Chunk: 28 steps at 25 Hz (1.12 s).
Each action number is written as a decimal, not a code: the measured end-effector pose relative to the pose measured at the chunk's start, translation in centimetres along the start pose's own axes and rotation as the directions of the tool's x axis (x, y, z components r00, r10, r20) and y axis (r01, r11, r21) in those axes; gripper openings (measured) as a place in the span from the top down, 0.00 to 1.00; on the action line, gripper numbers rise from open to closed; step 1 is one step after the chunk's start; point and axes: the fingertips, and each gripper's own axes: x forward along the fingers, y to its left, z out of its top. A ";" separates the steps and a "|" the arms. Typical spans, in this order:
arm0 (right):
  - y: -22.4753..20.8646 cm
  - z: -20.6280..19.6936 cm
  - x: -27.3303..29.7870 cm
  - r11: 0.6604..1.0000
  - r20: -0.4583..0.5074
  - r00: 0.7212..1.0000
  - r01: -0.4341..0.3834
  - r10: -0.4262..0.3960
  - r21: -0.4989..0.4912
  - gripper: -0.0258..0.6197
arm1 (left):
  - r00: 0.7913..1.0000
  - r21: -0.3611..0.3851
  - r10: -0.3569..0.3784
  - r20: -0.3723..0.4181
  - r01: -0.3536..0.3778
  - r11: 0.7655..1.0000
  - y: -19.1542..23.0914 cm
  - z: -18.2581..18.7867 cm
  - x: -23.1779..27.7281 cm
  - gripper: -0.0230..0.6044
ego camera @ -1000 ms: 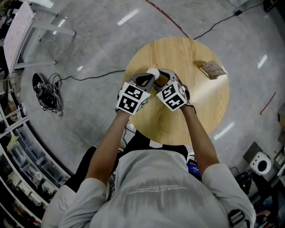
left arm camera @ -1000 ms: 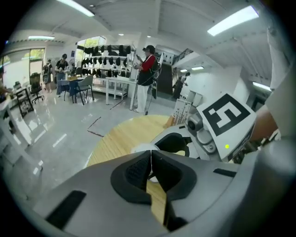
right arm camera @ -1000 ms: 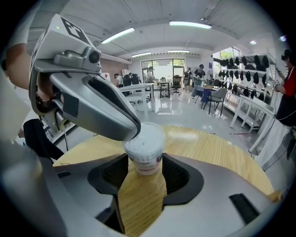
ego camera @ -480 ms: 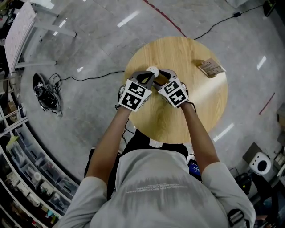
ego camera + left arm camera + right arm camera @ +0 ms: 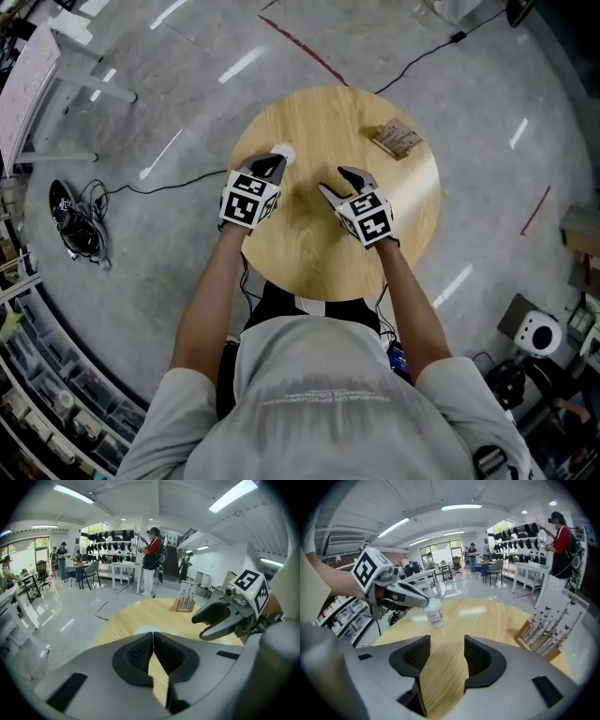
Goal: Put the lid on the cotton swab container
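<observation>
Left gripper (image 5: 153, 644): I see its two jaws pressed together along their length, with nothing caught between them. Only bare wood shows below the pads.
Right gripper (image 5: 444, 644): its jaws stand well apart and empty. I look straight through the gap at the wood grain.
Container (image 5: 434, 613): a small white tub with a printed label, standing upright near the left edge of the table in my head view. Its top looks closed by a white lid.
Left gripper and container: the closed tips lie right at the tub's top. I cannot tell whether they touch it.
Right gripper and container: apart. The tub stands ahead and to the left of the open jaws, not between them.
Table (image 5: 319, 117): round, light wood, on a grey polished floor (image 5: 169, 112).
Rack (image 5: 396, 138): a small wooden stand holding thin sticks, near the table's far right edge, well apart from both grippers.
Arms: bare forearms run from me to each gripper, with bare wood between the two grippers.
Background: a person in a red top (image 5: 152, 557) stands beyond the table.
</observation>
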 end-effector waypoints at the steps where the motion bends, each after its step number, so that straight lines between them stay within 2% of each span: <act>1: -0.6 0.0 -1.0 1.000 0.011 1.000 0.022 -0.022 0.020 0.58 | 1.000 -0.008 0.006 0.011 -0.006 1.000 0.0 0.0 0.0 0.93; 5: -2.3 0.8 -5.3 0.993 0.047 0.993 0.107 -0.109 0.052 0.64 | 0.998 -0.062 0.027 0.055 -0.023 0.998 0.0 0.0 -0.5 0.92; 8: -4.2 2.0 -8.6 0.981 0.063 0.980 0.185 -0.188 0.054 0.70 | 0.992 -0.086 0.070 0.108 -0.061 0.994 0.3 1.5 -1.9 0.92; 12: -7.6 4.1 -12.6 0.953 0.095 0.948 0.300 -0.302 0.035 0.82 | 0.976 -0.008 0.081 0.200 -0.081 0.997 0.4 5.2 -4.2 0.93; 15: -8.6 6.7 -15.1 0.932 0.120 0.924 0.363 -0.362 0.017 0.89 | 0.966 0.014 0.083 0.244 -0.089 0.996 0.6 8.0 -6.5 0.93; 21: -8.9 14.0 -20.4 0.917 0.280 0.885 0.397 -0.373 -0.033 0.91 | 0.942 0.049 0.087 0.323 -0.108 0.993 -0.5 14.8 -10.8 0.93; 28: -6.2 21.8 -25.5 0.897 0.446 0.834 0.422 -0.325 -0.134 0.91 | 0.912 0.181 0.086 0.402 -0.171 0.969 -1.8 20.8 -16.6 0.93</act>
